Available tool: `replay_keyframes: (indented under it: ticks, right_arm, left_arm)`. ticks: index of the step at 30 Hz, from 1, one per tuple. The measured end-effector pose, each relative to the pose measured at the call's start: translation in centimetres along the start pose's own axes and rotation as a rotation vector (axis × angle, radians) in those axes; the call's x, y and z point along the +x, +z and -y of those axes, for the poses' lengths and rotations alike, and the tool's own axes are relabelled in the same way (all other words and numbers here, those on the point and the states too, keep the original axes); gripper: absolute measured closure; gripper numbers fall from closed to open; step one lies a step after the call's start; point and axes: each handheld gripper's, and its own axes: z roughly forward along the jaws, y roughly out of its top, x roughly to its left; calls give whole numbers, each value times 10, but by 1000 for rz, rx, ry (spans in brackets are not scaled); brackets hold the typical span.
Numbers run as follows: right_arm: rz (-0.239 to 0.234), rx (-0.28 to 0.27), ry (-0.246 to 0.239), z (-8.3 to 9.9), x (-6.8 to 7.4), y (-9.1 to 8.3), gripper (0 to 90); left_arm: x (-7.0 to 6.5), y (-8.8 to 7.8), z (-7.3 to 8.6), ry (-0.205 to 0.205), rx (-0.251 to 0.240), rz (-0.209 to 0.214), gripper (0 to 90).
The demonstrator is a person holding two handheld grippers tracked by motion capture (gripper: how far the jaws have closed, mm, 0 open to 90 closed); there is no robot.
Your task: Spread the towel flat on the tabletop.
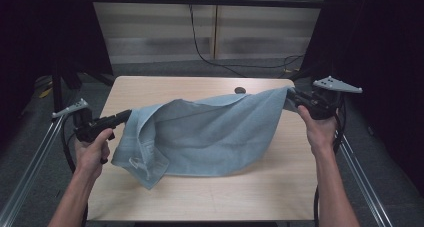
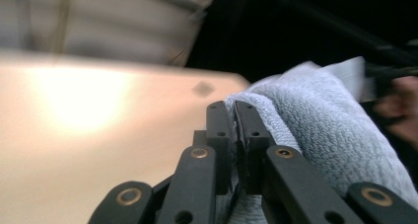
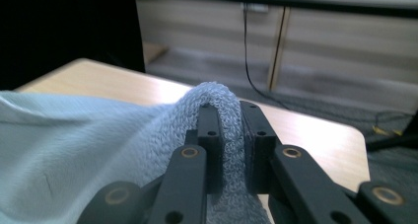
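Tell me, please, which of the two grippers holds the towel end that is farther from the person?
The right gripper: it clamps the towel by the table's far edge, while the left gripper grips the nearer end.

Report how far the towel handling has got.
Done: both grippers are shut on the towel, left gripper at one end, right gripper at the other. In hand: it hangs stretched between them, its lower edge on the table. Left: it is neither flat nor folded.

No readable text, label, brand, number or sign anywhere: none on the light blue towel (image 1: 210, 137), none on the wooden table (image 1: 280, 187), none on either gripper.
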Motion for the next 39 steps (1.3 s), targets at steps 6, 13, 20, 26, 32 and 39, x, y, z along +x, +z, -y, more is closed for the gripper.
replay_keyframes:
  ticks: [6, 13, 20, 26, 32, 39]
  right_arm:
    - [-7, 145, -42, 23, 3, 45, 688]
    - [-49, 116, -26, 30, 18, 42, 550]
    - [-154, 209, -61, 76, 46, 33, 607]
    - [-276, 309, -61, 125, 70, 46, 658]
    - [-328, 361, -42, 146, 83, 65, 530]
    - [-318, 420, -128, 161, 98, 81, 467]
  left_arm:
    - [47, 14, 44, -111, 64, -102, 843]
    - [37, 5, 39, -51, 54, -104, 656]
    - [8, 20, 43, 95, 118, -43, 610]
    - [8, 42, 55, 135, 197, -33, 657]
    - [13, 44, 65, 170, 252, -79, 684]
    - [14, 47, 74, 223, 331, -134, 671]
